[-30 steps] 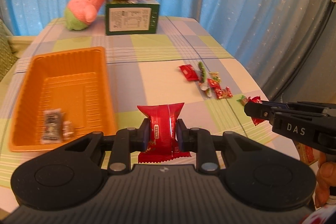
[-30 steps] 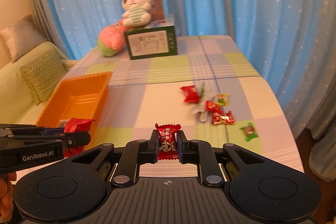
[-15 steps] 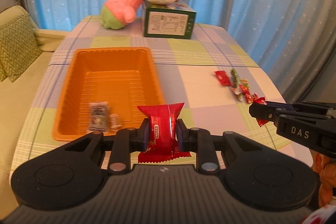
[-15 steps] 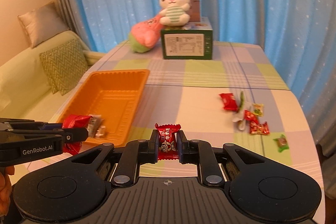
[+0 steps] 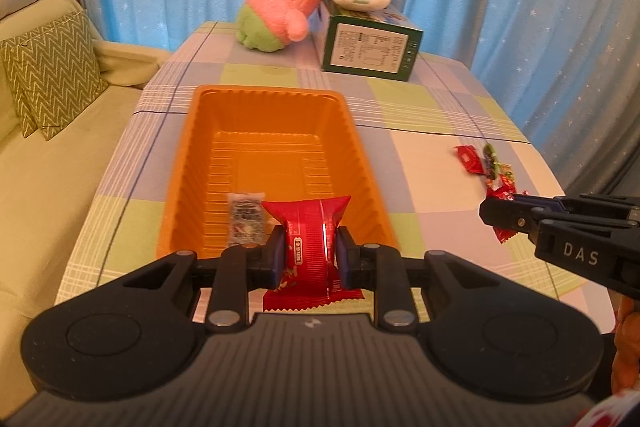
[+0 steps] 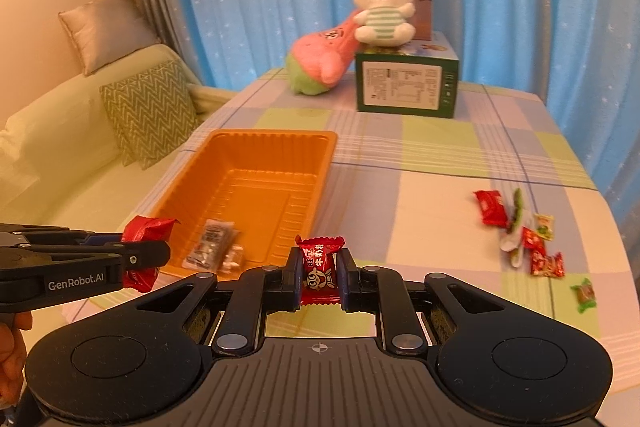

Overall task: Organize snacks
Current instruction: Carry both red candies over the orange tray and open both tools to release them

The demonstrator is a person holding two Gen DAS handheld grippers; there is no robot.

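Left gripper (image 5: 310, 259): jaws clamped on a red snack pack (image 5: 307, 227), a puffy foil pillow w/ crimped ends, held just over the near end of the orange tray (image 5: 182, 163). Right gripper (image 6: 319, 275): jaws pinched on a small red candy (image 6: 319, 259), twist-type wrapper w/ zigzag edges and a cartoon face, held above the table near the tray's near right corner.

Progress, as I judge it: early. The tray holds only two small clear/grey packets (image 6: 210, 245) at its near end; the rest of its ribbed floor is bare. Both held items are not yet dropped in. Still loose on the right side of the table: a cluster of wrapped snacks (image 6: 520, 231), red, green and white, glossy film, plus one green candy (image 6: 583, 293) apart, nearer the edge.

Tray: thin moulded plastic, rectangular, rounded corners, sloped walls. Table is covered by a pastel check cloth (image 6: 440, 147), matte. Far end: a green carton (image 6: 406, 89), a white bunny plush (image 6: 382, 11) on top, and a pink-green plush (image 6: 320, 63) leaning to its left.
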